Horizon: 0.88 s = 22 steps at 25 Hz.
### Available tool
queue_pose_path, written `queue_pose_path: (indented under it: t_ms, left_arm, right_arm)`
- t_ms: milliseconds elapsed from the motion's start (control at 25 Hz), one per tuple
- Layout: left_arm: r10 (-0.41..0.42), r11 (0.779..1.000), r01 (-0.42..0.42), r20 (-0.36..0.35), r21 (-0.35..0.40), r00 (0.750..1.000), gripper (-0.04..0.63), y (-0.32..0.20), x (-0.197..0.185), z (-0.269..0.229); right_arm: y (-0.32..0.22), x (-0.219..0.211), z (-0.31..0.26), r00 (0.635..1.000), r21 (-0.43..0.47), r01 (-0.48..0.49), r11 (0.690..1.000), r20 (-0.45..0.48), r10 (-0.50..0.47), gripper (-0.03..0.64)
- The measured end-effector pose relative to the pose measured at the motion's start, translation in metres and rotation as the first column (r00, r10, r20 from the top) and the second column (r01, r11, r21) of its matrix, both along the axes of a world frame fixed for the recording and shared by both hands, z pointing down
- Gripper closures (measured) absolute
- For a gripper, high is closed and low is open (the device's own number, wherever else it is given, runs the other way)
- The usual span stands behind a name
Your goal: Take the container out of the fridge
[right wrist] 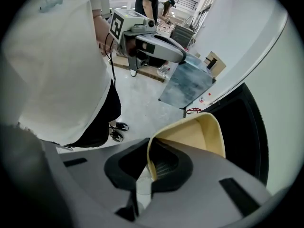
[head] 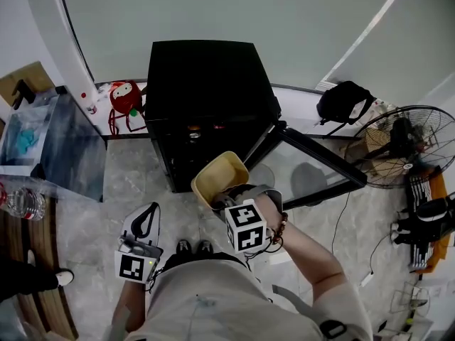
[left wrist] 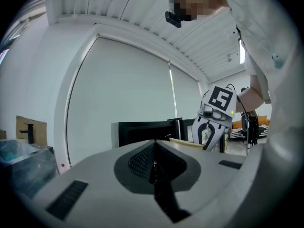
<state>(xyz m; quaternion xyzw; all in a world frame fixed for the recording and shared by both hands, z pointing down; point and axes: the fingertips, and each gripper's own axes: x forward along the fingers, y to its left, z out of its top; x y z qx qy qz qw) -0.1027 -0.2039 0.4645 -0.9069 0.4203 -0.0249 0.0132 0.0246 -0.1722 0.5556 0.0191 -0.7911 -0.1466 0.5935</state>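
Note:
A black mini fridge (head: 206, 94) stands on the floor with its glass door (head: 313, 163) swung open to the right. In front of it, in the air, hangs a cream rectangular container (head: 219, 178), tilted. My right gripper (head: 234, 199) is shut on its near rim; in the right gripper view the container wall (right wrist: 202, 132) sits pinched between the jaws (right wrist: 151, 167). My left gripper (head: 144, 224) hangs lower left, apart from the container, shut and empty. From the left gripper view its closed jaws (left wrist: 153, 163) face the fridge (left wrist: 142, 129) and the right gripper (left wrist: 212, 127).
A grey translucent cabinet (head: 67, 144) stands left of the fridge, with a red toy (head: 125, 96) beside it. A black bag (head: 345, 101) and a floor fan (head: 407, 144) are at the right. A water bottle (head: 21, 203) lies far left. My shoes (head: 193, 246) stand near the fridge.

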Motion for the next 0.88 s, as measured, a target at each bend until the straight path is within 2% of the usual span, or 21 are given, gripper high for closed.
queue_pose_path:
  t_ms: [480,880]
  left_arm:
    - [0.007,1.0,-0.007,-0.004,0.006,1.0,0.589,0.0003,0.0063,-0.0001]
    - [-0.006,1.0,0.006,-0.009,0.003,1.0,0.589,-0.0038,-0.0036,-0.0013]
  right_arm:
    - [0.001,-0.0003,0.0001,1.0,-0.002,0.023,1.0,0.0,-0.023,0.595]
    - [-0.0028,-0.0074,-0.0039,0.999,-0.001,0.041,0.999,-0.007,-0.041,0.595]
